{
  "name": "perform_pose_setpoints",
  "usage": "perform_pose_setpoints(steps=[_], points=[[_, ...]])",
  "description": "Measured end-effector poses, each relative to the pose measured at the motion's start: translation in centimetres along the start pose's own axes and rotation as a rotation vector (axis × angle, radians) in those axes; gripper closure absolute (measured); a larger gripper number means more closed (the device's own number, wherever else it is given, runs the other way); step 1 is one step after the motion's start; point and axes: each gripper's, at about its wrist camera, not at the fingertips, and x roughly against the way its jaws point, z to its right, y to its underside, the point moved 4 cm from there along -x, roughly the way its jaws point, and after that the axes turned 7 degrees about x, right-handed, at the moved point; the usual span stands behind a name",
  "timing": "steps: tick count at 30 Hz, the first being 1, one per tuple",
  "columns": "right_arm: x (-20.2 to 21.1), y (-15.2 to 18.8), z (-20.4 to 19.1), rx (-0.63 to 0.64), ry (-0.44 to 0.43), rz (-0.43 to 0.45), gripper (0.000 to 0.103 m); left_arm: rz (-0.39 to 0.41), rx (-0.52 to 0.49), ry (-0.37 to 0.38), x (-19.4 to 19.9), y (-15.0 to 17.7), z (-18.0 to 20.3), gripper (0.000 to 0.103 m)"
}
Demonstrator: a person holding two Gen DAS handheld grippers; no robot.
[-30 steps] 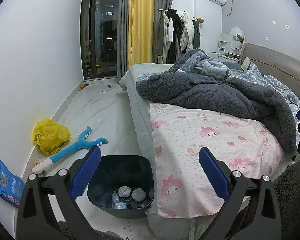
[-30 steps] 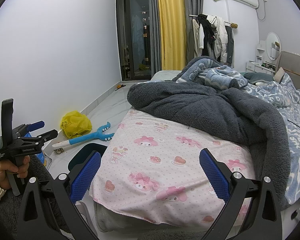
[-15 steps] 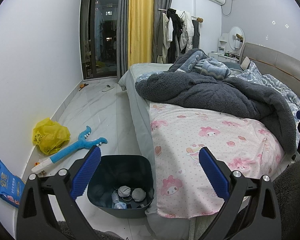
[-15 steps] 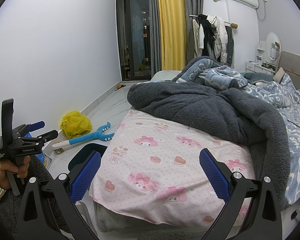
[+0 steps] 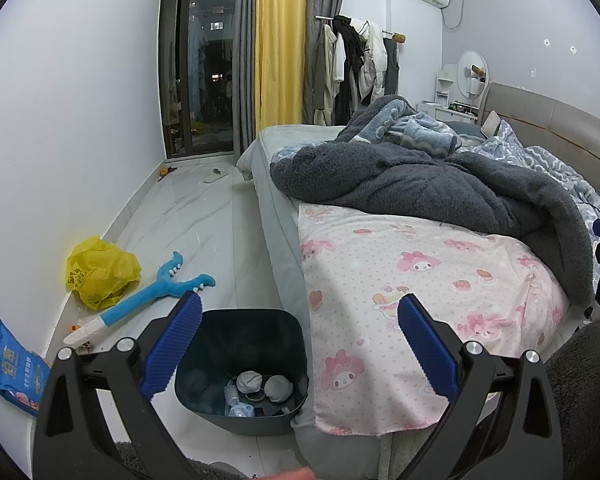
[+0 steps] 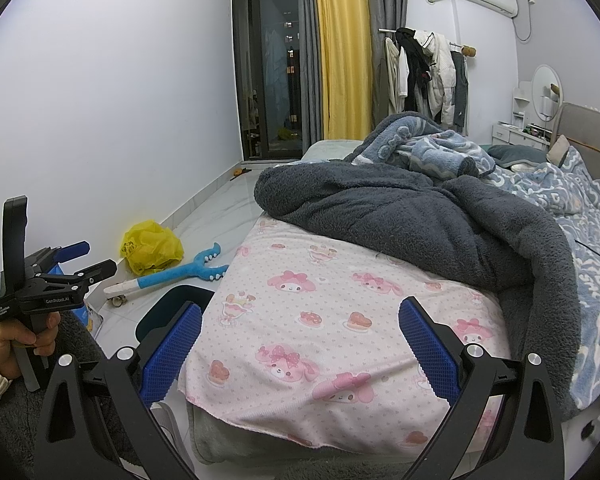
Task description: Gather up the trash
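Note:
A dark bin stands on the floor against the bed's near corner, with crumpled grey balls and a plastic bottle inside. Its rim also shows in the right wrist view. My left gripper is open and empty, held above the bin and the bed edge. My right gripper is open and empty over the pink sheet. A yellow plastic bag and a blue packet lie by the left wall. The left gripper also shows in the right wrist view, held in a hand.
A blue and white plush toy lies on the floor between the yellow bag and the bin. The bed carries a dark grey blanket and blue bedding. The marble floor runs to a glass door.

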Motion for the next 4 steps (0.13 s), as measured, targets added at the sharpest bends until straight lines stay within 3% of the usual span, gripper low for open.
perform_pose_setpoints(steps=[4], points=[[0.01,0.0,0.0,0.0,0.0,0.0,0.003,-0.001,-0.006,-0.004,-0.03,0.19,0.05,0.003]])
